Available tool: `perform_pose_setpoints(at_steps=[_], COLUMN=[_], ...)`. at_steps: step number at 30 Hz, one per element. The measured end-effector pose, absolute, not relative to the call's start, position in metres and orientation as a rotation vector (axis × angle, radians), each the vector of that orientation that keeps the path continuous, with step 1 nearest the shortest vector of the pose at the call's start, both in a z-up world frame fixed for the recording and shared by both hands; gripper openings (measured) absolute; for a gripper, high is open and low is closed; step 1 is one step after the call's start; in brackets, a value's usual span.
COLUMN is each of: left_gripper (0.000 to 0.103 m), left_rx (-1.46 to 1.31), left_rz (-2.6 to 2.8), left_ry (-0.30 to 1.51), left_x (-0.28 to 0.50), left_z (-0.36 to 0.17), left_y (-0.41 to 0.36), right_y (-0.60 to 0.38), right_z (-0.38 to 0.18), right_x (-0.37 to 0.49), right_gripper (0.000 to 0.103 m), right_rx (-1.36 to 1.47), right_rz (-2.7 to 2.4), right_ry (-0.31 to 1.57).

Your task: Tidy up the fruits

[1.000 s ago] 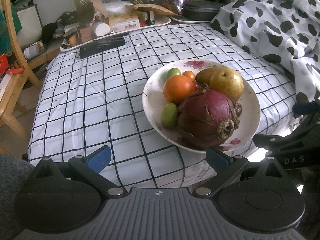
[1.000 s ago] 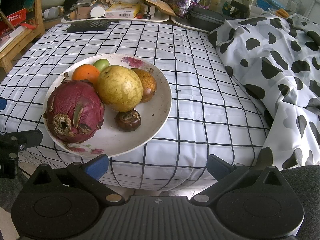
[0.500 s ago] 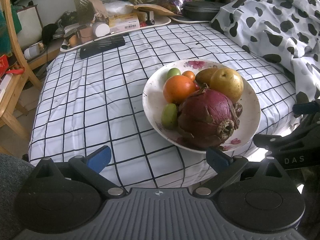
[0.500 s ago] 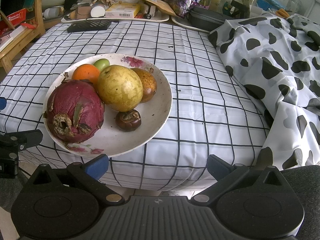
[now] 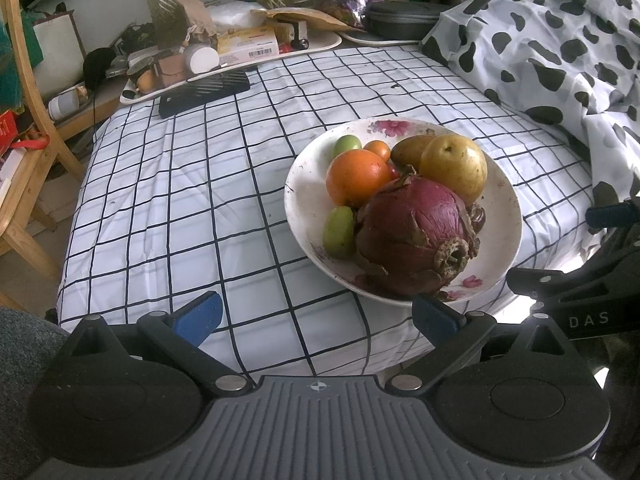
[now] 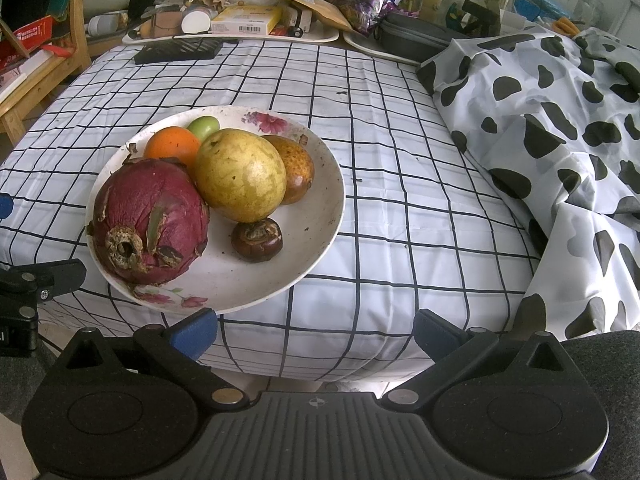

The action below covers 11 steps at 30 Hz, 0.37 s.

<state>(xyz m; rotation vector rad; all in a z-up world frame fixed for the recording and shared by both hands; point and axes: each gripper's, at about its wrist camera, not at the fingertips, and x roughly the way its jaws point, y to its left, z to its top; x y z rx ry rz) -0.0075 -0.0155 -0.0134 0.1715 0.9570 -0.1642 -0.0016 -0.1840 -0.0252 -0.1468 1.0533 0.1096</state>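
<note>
A white flowered plate [image 5: 508, 208] [image 6: 320, 216] sits near the front edge of a checked tablecloth. It holds a red dragon fruit [image 5: 412, 240] [image 6: 148, 220], a yellow pear [image 5: 456, 164] [image 6: 240, 174], an orange [image 5: 354, 176] [image 6: 172, 142], green fruits [image 5: 339, 232] [image 6: 204, 126], a brown-yellow fruit [image 6: 296, 170] and a dark mangosteen [image 6: 257, 239]. My left gripper [image 5: 316, 314] is open and empty, short of the plate's near left. My right gripper [image 6: 316, 330] is open and empty, short of the plate's near right.
A cow-print cloth [image 5: 560, 48] [image 6: 560, 128] is bunched at the right. Trays of clutter [image 5: 236, 56] [image 6: 240, 24] and a black flat object [image 5: 204, 92] line the far edge. A wooden chair [image 5: 24, 152] stands at the left.
</note>
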Motion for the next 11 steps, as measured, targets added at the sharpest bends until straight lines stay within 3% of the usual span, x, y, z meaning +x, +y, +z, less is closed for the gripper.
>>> perform_pose_setpoints(at_steps=[11], left_gripper=[0.103], left_rx=[0.166], left_rz=[-0.159], left_ry=[0.939], left_x=[-0.0091], left_z=[-0.0121], left_y=[-0.0143], right_y=[-0.1837], right_z=[-0.0251], right_x=[-0.0015], right_gripper=[0.103], right_rx=[-0.147], right_rz=[0.109], right_ry=[1.054])
